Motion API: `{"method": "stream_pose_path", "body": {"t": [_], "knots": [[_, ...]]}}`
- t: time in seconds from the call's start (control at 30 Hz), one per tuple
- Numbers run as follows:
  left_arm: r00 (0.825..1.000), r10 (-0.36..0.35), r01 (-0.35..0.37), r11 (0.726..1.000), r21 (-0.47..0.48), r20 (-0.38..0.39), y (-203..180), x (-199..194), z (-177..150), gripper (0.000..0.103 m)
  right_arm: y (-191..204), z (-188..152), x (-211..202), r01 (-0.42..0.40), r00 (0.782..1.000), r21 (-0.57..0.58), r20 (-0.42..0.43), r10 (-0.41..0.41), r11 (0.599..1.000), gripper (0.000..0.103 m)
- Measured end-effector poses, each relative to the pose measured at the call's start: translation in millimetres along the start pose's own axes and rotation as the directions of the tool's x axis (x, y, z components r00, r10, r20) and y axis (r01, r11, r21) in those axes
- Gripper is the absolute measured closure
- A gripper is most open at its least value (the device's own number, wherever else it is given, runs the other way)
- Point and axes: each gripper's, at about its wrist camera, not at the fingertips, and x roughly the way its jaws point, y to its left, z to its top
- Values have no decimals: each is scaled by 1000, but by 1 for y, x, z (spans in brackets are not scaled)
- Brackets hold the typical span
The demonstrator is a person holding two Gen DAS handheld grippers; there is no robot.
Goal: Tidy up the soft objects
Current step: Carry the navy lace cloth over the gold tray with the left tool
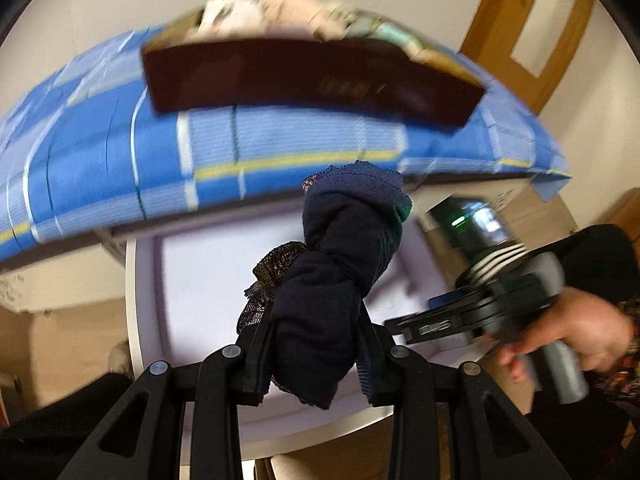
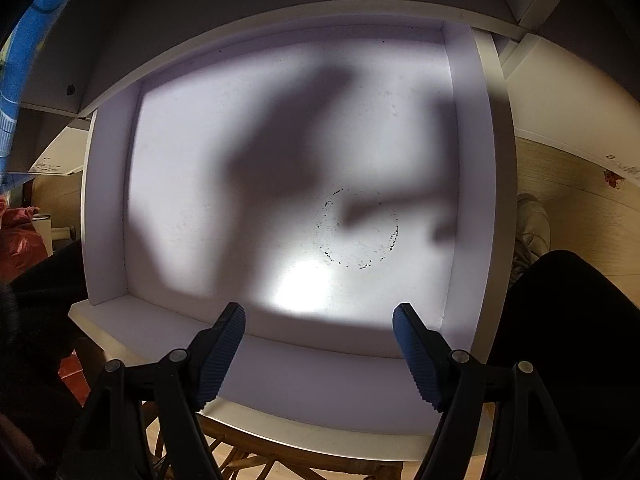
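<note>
My left gripper (image 1: 318, 344) is shut on a rolled dark navy garment with lace trim (image 1: 340, 264), held up in the air above a white drawer (image 1: 144, 280). Behind it, a dark red box (image 1: 304, 80) full of pale soft items (image 1: 280, 12) rests on a blue checked cloth (image 1: 120, 160). The right gripper (image 1: 460, 312) shows in this view at the right, gripped by a person's hand (image 1: 576, 332). In the right wrist view my right gripper (image 2: 320, 320) stands open over the white drawer (image 2: 104, 200), with nothing between its blue ribbed pads (image 2: 416, 356).
A wooden door (image 1: 532, 24) stands at the upper right. Shadows of the grippers fall on the drawer bottom, which bears a ring of dark specks (image 2: 356, 228). A wicker chair (image 2: 280, 460) shows below the drawer's front. Dark clothing (image 2: 568, 320) lies at the right.
</note>
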Motion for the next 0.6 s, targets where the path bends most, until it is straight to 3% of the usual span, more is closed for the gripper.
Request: {"method": "stream_pose_path", "body": {"t": [0.2,0.4,0.6], "knots": [[994,-62,58,997,44,89,-21,-39,30,70,0,-1,-2,-13,1000,-3,1,13,1000,26],[983,-100,100,995,5,151,-20,-65,68,70,0,-2,-2,-28,1000,3,4,28,1000,26],[984,-38,56,993,-101,174,4,-72,114,70,3,-3,-5,-31,999,-16,11,31,999,26]]}}
